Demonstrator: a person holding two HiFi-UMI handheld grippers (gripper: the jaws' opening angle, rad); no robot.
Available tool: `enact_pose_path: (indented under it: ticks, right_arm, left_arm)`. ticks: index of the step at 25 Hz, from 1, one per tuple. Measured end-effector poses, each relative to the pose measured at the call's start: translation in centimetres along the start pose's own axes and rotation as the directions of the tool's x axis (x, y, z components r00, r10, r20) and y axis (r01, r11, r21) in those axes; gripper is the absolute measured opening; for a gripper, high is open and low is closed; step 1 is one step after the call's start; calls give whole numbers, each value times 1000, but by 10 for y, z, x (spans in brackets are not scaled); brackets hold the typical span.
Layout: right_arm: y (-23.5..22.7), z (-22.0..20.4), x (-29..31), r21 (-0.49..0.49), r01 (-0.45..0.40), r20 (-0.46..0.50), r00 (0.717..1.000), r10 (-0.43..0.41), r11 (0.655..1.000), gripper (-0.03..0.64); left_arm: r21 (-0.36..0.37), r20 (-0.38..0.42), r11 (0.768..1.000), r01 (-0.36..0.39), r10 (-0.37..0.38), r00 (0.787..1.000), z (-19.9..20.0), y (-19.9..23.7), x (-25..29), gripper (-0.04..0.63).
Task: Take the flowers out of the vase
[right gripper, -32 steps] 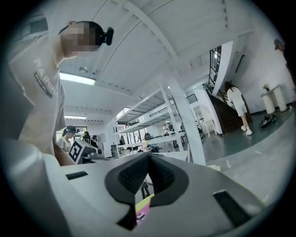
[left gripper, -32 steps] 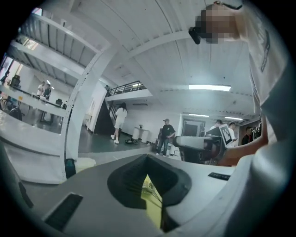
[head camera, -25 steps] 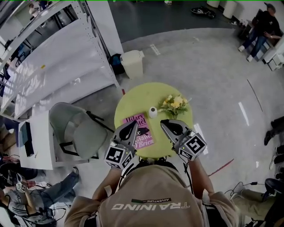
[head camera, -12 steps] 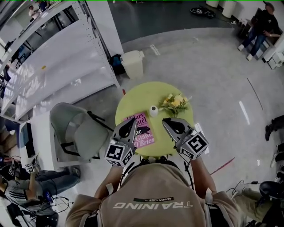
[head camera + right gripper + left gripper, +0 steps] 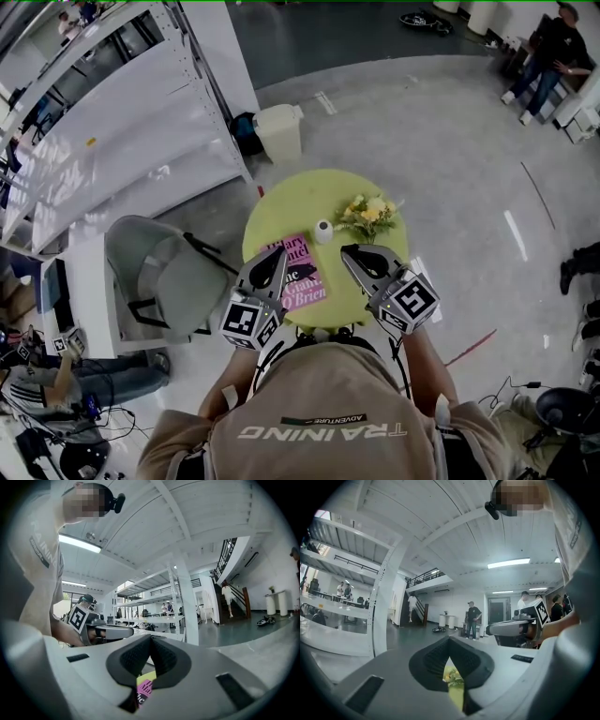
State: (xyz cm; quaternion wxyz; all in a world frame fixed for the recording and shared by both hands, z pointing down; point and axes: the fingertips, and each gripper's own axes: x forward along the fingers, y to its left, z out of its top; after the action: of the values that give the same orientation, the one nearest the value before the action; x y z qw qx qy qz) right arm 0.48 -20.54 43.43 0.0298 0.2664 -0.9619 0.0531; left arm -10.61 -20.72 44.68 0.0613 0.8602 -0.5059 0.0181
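Head view: flowers [image 5: 368, 216] and book [image 5: 307, 289] | left gripper view: flowers only

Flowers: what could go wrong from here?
1. The right gripper and left gripper are both shut; reaching in like that would likely push the flowers over rather than grip them.
2. A small white item stands close beside the flowers; a wide approach may knock it.
3. The vase is hidden under the blooms, so a one-handed pull might drag or tip it.
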Motion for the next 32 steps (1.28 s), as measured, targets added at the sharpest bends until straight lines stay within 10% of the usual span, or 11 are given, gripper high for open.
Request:
enact_pose_path:
  ticks: [32]
  right_arm:
    - [-2, -4, 7, 3, -4, 0, 1000, 4, 1000, 0]
  left_arm:
    - [-3, 0, 1000, -10, 10, 1000, -8, 10, -7, 11]
